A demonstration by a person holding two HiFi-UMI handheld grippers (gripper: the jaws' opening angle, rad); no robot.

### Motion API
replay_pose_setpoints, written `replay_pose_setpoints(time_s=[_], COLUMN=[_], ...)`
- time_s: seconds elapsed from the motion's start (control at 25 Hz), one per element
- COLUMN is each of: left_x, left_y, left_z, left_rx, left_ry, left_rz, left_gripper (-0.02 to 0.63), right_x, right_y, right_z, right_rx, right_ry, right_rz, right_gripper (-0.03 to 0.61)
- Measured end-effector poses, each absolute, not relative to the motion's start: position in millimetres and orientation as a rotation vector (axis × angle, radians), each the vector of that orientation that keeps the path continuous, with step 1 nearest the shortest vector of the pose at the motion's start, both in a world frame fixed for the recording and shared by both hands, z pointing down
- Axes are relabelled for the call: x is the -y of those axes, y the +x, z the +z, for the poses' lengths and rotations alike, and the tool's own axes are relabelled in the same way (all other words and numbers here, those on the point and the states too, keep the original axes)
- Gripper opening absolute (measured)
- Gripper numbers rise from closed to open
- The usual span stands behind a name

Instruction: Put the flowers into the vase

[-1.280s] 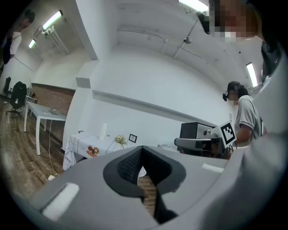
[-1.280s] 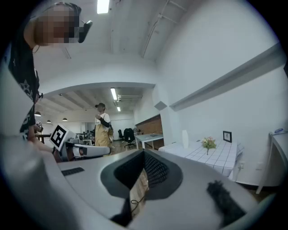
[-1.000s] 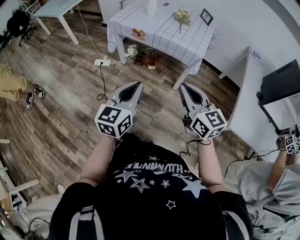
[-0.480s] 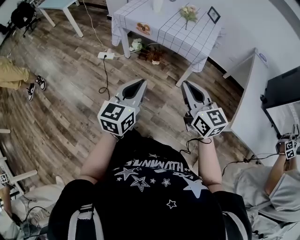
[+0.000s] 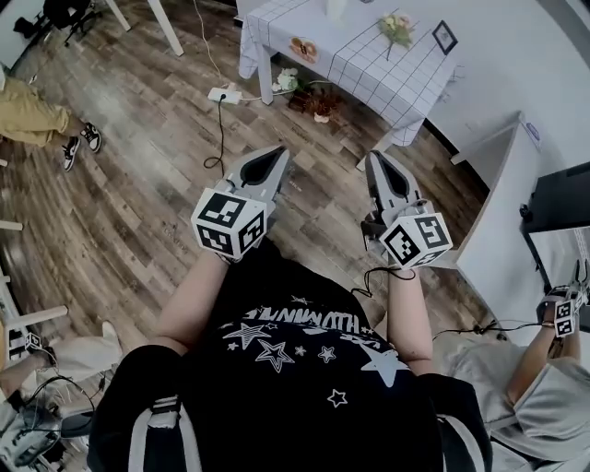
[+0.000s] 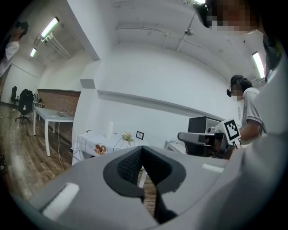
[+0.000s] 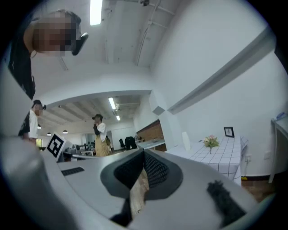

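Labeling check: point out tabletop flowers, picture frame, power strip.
tabletop flowers (image 5: 396, 24), head view, on the blossoms.
picture frame (image 5: 445, 37), head view, on its middle.
power strip (image 5: 224, 94), head view, on its white body.

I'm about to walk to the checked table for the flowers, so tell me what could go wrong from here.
A cable and power strip lie on the floor before the table; you could trip. The flowers stand close to a picture frame, so a wide reach might knock it over. The left claw and right claw are both shut and empty; open one before reaching, or it may shove the flowers.
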State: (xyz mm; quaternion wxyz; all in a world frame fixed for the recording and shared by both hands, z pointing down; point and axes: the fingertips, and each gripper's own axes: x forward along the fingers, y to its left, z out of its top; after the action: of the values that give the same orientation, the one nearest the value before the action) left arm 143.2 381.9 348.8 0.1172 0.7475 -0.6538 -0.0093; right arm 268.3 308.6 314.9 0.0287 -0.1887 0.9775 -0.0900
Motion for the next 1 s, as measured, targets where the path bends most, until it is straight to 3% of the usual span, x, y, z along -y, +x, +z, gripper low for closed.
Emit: replay_pose_setpoints(time_s=[0.44,1.0], left_x=[-372.6,-242.8], left_y=[111.4,45.6], left_z=[367.0,376.2], left_rx=[1.941,1.82], left_ry=[2.102,2.189], left_rz=[-0.024,-0.013], left_gripper=[0.009,0.009], right_x=[-280.4,-164.9], right_y=[254.5,220.4], right_z=[337.5,345.0], right_rx=[-3.017,-2.98], right_ry=[-0.662,-0.916], right_rz=[-0.357,-0.369], right_gripper=[0.012,0.012])
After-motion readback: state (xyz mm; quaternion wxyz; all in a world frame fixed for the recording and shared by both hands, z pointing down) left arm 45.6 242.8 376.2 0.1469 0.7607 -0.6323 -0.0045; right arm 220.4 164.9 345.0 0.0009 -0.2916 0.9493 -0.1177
